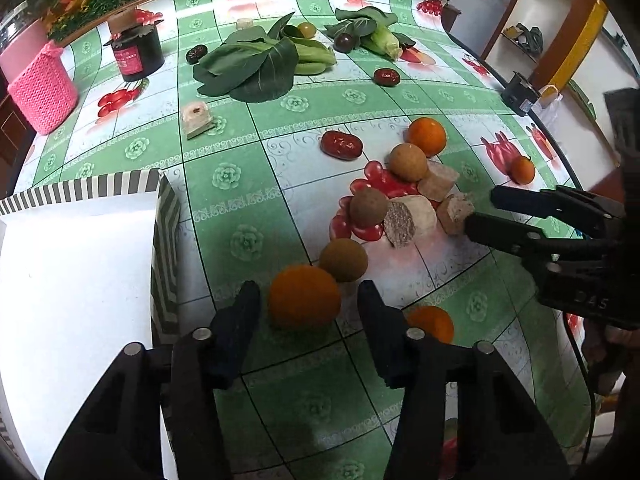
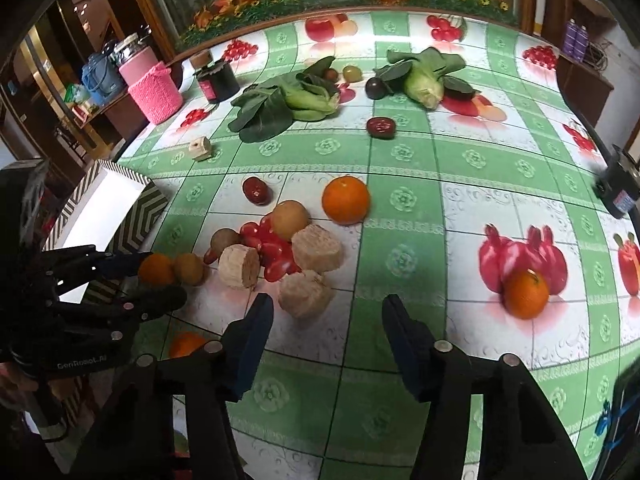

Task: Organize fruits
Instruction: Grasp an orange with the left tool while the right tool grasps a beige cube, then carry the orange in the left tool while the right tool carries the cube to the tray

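White "GenRobot.AI" lettering marks left tongs (image 2: 160, 280).

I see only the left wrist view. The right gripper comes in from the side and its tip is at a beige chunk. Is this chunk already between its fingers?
Observer: Only partly. In the right wrist view the beige chunk lies at the tips of the right gripper, close beside one finger and with a wide gap to the other. It is not gripped.
Operator: Behind the leafy vegetable I see one small greenish fruit. Is it alone there?
Observer: No. A reddish-brown fruit lies right beside the greenish fruit, against the leaves of the leafy vegetable.
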A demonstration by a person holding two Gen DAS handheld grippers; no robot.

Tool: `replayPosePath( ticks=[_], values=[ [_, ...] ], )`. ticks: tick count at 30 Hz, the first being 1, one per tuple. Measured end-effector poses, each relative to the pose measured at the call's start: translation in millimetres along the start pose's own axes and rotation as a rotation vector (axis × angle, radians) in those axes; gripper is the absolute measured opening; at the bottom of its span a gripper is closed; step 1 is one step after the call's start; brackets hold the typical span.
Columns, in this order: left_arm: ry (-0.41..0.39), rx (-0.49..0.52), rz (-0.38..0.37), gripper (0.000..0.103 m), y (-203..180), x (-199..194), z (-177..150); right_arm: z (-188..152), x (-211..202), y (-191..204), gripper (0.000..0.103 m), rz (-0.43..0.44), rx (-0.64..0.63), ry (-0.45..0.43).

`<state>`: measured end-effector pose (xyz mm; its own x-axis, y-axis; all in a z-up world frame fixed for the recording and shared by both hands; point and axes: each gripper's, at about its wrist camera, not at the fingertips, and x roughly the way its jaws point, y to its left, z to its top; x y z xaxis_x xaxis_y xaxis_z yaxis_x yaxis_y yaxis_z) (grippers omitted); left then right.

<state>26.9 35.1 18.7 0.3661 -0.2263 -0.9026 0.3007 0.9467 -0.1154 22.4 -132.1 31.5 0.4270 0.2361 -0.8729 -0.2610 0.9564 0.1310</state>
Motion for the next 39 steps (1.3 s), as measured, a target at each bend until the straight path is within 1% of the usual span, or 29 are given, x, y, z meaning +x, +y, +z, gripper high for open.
replayPosePath(
  ticks=[1, 2, 4, 5, 7, 8, 13, 18, 22, 25, 33, 39],
  values=[
    [0.004, 0.001, -0.009, 0.034, 0.1, 1.1, 0.6, 0.9, 3.9, 0.7, 0.05, 0.004, -0.002, 0.011],
    [0.006, -0.002, -0.015, 0.032, 0.6, 1.6, 0.8, 1.7, 7.5, 1.5, 0.046, 0.015, -0.004, 0.02],
    [0.003, -0.001, -0.022, 0.031, -0.2, 1.5, 0.9, 2.7, 11.0, 4.5, 0.043, 0.037, -0.01, 0.019],
    [0.005, 0.002, -0.027, 0.031, -0.8, 1.2, 0.4, 2.7, 13.4, 7.0, 0.038, 0.038, -0.024, 0.027],
    [0.01, -0.003, -0.049, 0.031, -0.8, 0.3, -0.3, 1.5, 14.4, 13.2, 0.028, 0.009, -0.067, 0.03],
    [0.013, -0.007, -0.056, 0.031, -0.6, 0.0, -0.5, 1.0, 14.0, 13.5, 0.018, 0.02, -0.069, 0.038],
    [0.015, -0.039, -0.082, 0.031, 3.6, -7.9, -2.1, -6.1, 2.6, 5.9, 0.018, 0.034, -0.024, 0.028],
    [-0.015, -0.053, -0.098, 0.031, 7.0, -27.5, -1.5, -10.3, -17.9, 5.2, 0.018, 0.059, 0.023, 0.006],
    [-0.035, -0.068, -0.1, 0.031, 13.5, -42.3, -1.9, -11.7, -30.6, 13.6, 0.018, 0.086, 0.046, -0.014],
    [-0.047, -0.084, -0.093, 0.031, 22.1, -53.5, -4.6, -11.6, -37.0, 27.1, 0.018, 0.116, 0.049, -0.024],
    [-0.066, -0.098, -0.019, 0.031, 48.5, -76.2, -10.0, -1.4, -39.9, 75.5, 0.018, 0.163, -0.003, -0.039],
    [-0.069, -0.123, 0.037, 0.031, 73.7, -85.7, -15.6, 14.2, -34.2, 114.1, 0.018, 0.201, -0.044, -0.044]
  ],
)
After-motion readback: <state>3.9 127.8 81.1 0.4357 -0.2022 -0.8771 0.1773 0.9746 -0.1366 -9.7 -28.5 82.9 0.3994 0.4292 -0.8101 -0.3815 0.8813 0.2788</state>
